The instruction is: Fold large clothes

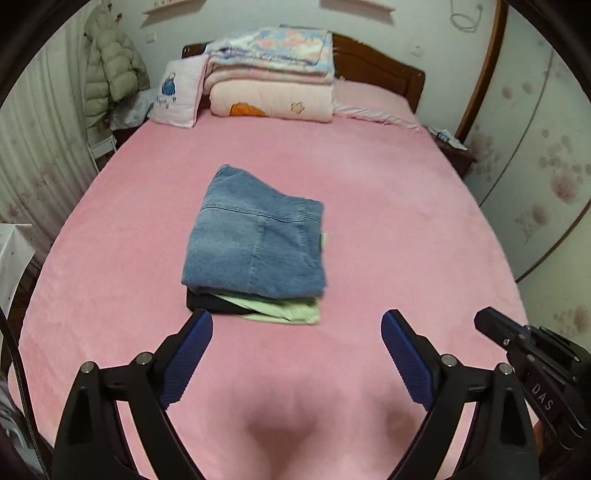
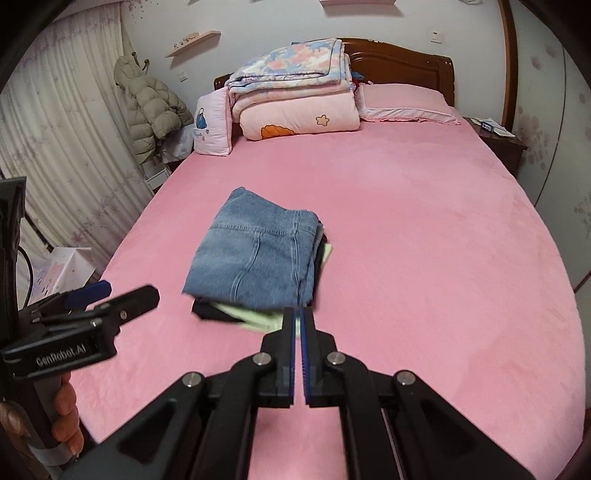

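Folded blue denim jeans (image 1: 255,236): squared bundle, seams and stitched panel facing up, topmost in a stack lying flat on the pink bed cover. Folded light green garment (image 1: 284,308): directly beneath the jeans, its near edge and right-hand edge protruding past the denim. Folded black garment (image 1: 210,304): also under the jeans, showing at the stack's near left corner; its order relative to the green one is unclear.

- My view: a bed (image 2: 406,229) in pink sheet, wooden headboard (image 2: 402,62) against a pale wall (image 2: 277,22).
- Curtains (image 2: 62,140) hang left; 1 nightstand (image 2: 498,144) stands right.
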### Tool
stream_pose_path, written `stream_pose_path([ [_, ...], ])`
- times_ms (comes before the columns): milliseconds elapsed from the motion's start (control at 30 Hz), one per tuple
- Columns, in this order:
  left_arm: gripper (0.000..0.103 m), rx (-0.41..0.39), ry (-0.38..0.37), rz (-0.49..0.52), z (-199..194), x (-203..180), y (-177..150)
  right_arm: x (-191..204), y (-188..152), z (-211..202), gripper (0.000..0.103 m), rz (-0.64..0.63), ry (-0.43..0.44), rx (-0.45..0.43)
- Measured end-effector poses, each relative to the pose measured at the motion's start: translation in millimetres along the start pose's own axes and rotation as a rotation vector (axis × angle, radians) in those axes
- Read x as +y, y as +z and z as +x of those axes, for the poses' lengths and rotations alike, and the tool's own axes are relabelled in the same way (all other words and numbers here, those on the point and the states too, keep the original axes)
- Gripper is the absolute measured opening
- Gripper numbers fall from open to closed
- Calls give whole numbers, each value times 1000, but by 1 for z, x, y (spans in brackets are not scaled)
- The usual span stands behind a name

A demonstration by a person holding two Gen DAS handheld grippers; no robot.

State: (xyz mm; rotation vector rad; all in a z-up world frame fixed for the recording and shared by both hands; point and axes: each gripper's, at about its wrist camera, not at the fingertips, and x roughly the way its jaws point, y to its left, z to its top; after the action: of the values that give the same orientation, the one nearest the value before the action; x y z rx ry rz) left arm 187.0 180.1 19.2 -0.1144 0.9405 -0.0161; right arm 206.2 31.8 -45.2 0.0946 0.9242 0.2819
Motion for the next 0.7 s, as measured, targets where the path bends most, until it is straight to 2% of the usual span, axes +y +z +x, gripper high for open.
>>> stream_pose_path([
  [267,92,12,-4,-10,-82,-65,-63,-31,-59,-105,3,-30,17,40],
  [333,92,15,-1,-18,-94,-76,-74,-36,-72,-122,5,-38,17,46],
  [400,92,17,5,-20,-106,-89,-87,-44,-86,-142,13,-37,20,45],
  [500,92,6,32,0,-117,-107,-104,-52,-103,-160,25,-35,13,36],
  [700,92,29,52,8,-124,-131,-140,-68,-132,-180,28,-24,-26,20],
])
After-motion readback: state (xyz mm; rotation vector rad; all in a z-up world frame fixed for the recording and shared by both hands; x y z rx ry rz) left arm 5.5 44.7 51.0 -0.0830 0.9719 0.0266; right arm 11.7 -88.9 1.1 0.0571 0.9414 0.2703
